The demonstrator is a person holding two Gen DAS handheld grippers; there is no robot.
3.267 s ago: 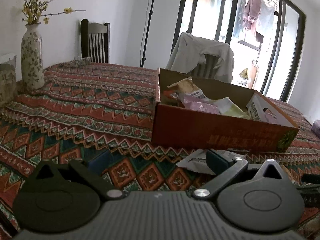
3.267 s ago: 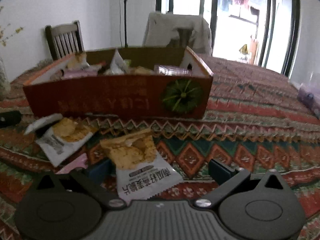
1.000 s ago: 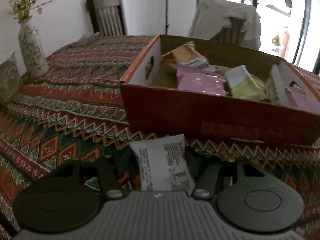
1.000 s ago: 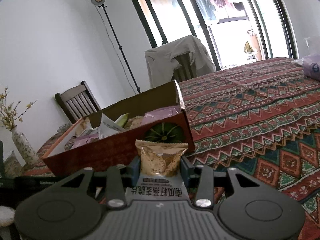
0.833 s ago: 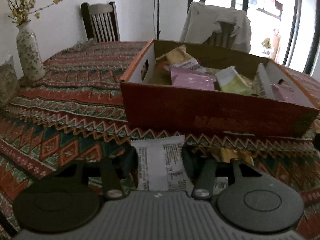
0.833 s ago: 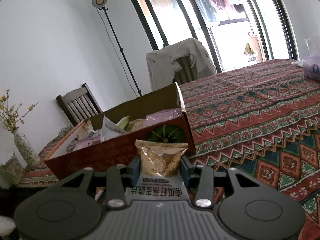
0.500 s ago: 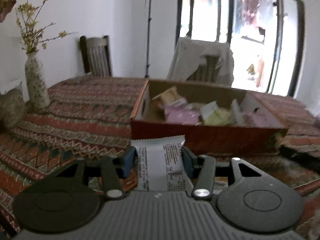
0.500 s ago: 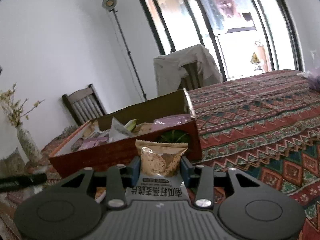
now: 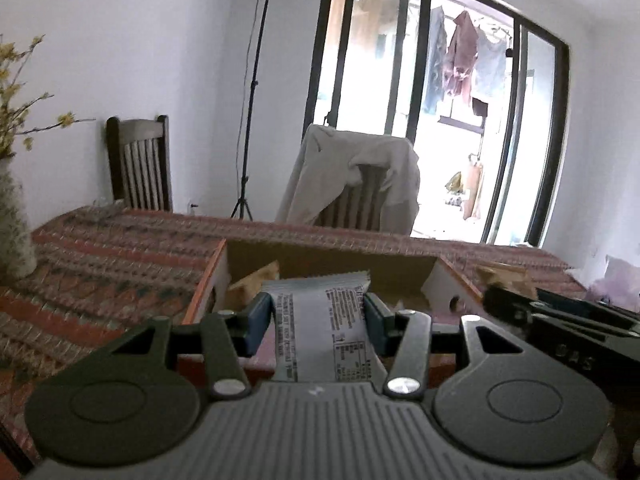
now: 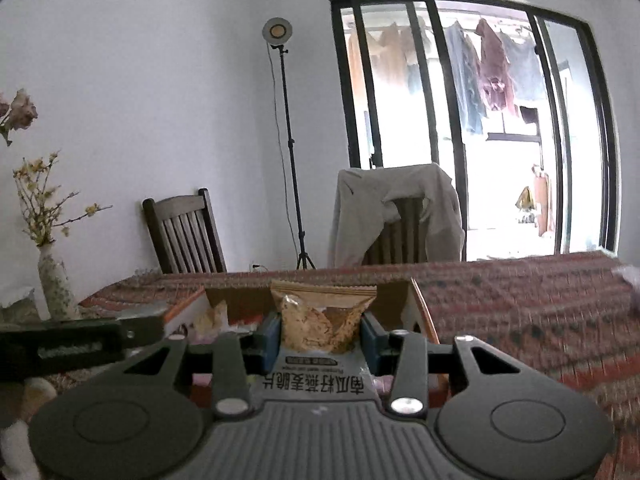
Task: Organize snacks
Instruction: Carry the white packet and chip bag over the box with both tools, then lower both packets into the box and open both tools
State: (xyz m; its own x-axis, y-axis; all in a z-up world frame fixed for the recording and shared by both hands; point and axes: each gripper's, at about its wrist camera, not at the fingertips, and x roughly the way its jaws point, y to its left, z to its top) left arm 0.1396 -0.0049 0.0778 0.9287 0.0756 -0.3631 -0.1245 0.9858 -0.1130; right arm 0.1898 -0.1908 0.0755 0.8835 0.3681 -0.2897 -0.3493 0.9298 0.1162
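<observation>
My left gripper [image 9: 319, 320] is shut on a white snack packet [image 9: 324, 326] with black print, held up in front of the red cardboard box [image 9: 208, 280]. My right gripper [image 10: 319, 332] is shut on a cracker packet [image 10: 320, 318], clear at the top and white with print below, also raised before the box [image 10: 420, 312]. Several snack packets lie inside the box, mostly hidden behind the held packets. The right gripper [image 9: 560, 320] shows at the right of the left wrist view, and the left gripper [image 10: 72, 344] at the left of the right wrist view.
A patterned red cloth [image 10: 520, 300] covers the table. A flowered vase [image 10: 54, 288] stands at the left. Behind the table are a wooden chair [image 10: 184, 236], a chair draped with a grey garment [image 10: 396, 216], a lamp stand [image 10: 288, 140] and glass doors [image 10: 480, 120].
Both grippers have risen and tilted up with their packets, so the box has sunk low in both views. The left jaws closed a little tighter on the white packet.
</observation>
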